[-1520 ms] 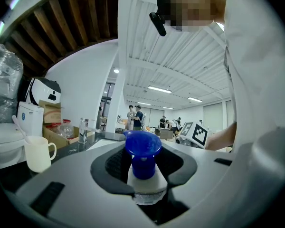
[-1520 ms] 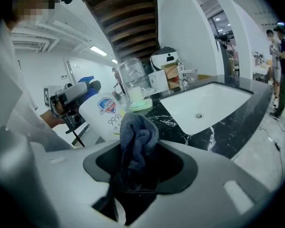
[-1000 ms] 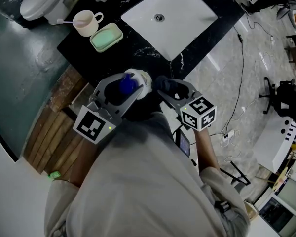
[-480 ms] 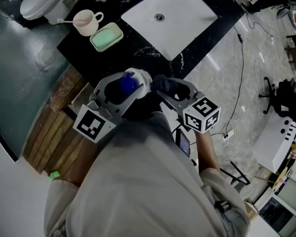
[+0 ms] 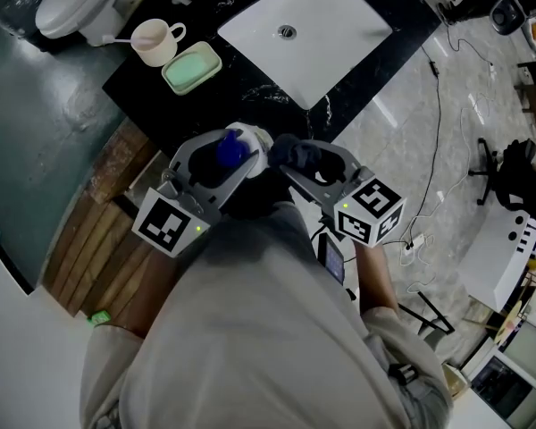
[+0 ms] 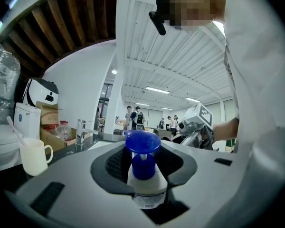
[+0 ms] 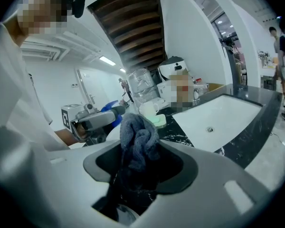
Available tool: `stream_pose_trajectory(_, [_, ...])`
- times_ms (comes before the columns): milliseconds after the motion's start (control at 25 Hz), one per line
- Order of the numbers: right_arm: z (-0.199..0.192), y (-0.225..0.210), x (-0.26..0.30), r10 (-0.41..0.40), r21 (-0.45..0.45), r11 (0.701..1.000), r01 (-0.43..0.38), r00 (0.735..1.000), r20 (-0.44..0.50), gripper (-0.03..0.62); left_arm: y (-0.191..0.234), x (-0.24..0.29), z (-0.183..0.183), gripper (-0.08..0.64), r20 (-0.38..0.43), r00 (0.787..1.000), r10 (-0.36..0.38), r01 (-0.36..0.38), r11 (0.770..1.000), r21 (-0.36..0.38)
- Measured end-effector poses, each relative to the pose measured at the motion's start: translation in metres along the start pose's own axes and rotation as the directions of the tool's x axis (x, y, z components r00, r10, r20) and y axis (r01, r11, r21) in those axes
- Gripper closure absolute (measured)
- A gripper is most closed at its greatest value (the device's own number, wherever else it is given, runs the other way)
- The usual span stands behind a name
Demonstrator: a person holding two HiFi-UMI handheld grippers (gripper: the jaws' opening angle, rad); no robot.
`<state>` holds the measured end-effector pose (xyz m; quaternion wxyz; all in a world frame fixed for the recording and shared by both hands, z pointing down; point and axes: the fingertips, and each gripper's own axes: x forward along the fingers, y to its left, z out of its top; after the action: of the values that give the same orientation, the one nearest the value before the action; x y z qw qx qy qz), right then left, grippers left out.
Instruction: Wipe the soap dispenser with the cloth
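Near the middle of the head view, fingers of the left gripper clamp a white soap dispenser with a blue pump; just right of it, the right gripper has its fingers clamped on a bunched dark grey cloth.

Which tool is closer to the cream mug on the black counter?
Left. The left tool, gripping the blue-capped soap dispenser, is below-right of the cream mug; the right tool, gripping the dark grey cloth, lies further right.

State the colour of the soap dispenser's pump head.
Blue: the pump head shows clearest in the left gripper view.
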<state>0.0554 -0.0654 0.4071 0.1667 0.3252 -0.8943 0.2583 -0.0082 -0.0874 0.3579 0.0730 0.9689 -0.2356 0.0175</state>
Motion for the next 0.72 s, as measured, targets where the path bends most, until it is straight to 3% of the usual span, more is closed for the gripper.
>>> stream_pose_trajectory(720, [0.033,0.023,-0.01,0.092,0.01,0.996,-0.094,0.99,0.103,0.405,0.001,0.001,-0.001,0.422,-0.003,1.0,0.002,-0.002,1.0,0.001])
